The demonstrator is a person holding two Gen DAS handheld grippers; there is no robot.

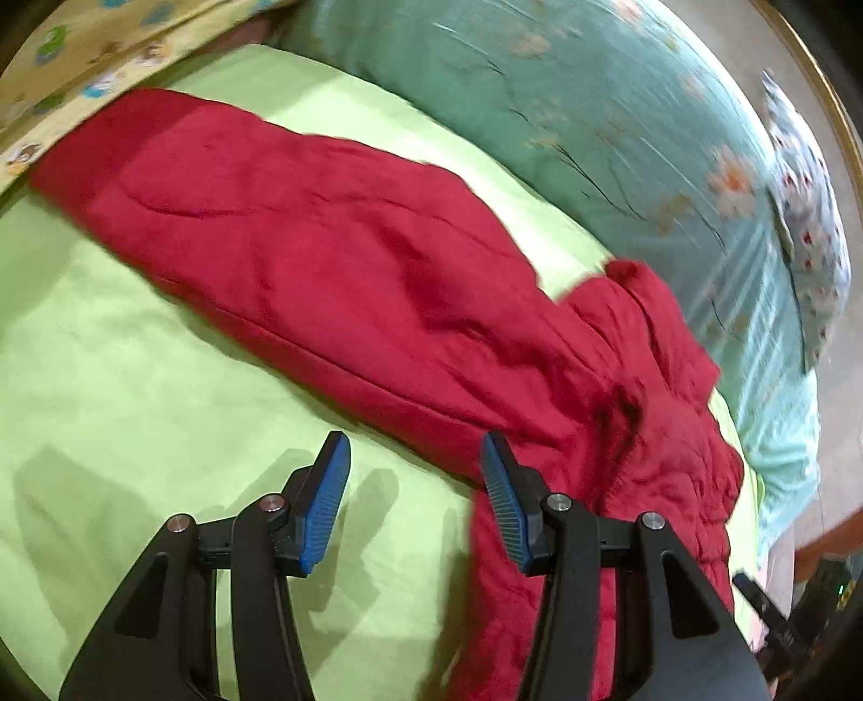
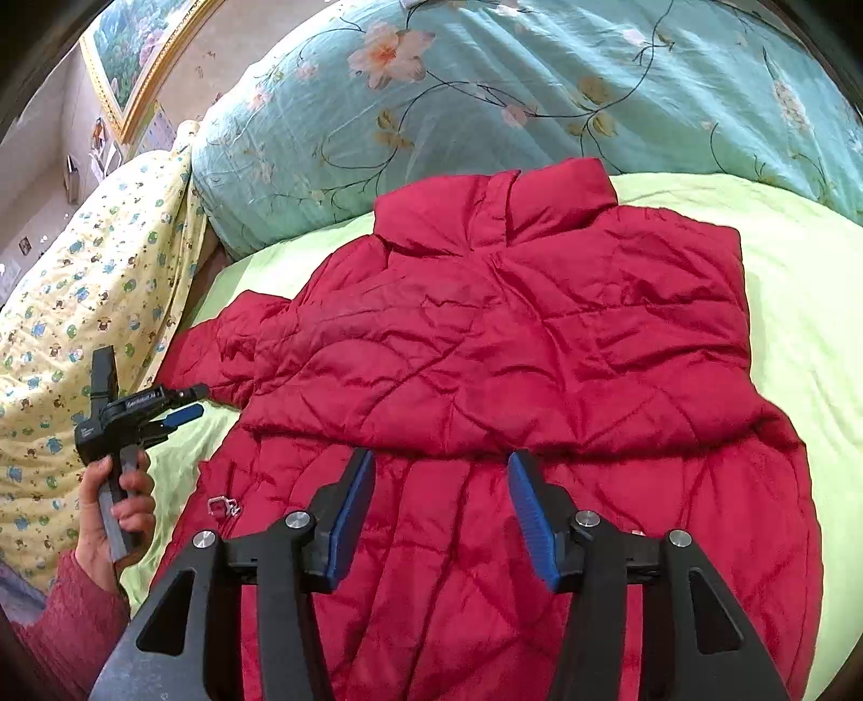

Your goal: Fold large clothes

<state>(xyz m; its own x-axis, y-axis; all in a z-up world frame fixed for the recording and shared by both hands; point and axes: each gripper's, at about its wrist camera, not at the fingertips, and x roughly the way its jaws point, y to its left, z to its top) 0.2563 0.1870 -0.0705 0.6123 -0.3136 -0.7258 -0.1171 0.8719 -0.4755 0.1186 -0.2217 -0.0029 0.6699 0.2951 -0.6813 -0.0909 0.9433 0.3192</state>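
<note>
Red quilted jacket spread flat on the lime-green bed sheet, collar at the far end from the right tool, nearly touching the teal floral duvet. Upper half folded down over the lower, giving a horizontal fold edge just ahead of the right tool's blue pads. Right tool standing apart, nothing between the fingers, hovering over the jacket's lower half. Small metal zipper pull lying on the fabric just left of that tool. Bare sheet running wide to the right of the jacket's straight side edge, open room there. To the left, one sleeve stretched out toward the yellow patterned blanket, its cuff near the left tool.

Left tool also apart and empty, held by a hand in a red knit sleeve. From the left wrist view, sleeve lying long and diagonal ahead of the tool, its lower hem edge running just beyond the fingertips; right finger over red fabric, left finger over bare sheet. Broad clear sheet to the left and below. Duvet banked up past the sleeve, closing off the far side. Framed picture on the wall behind
</note>
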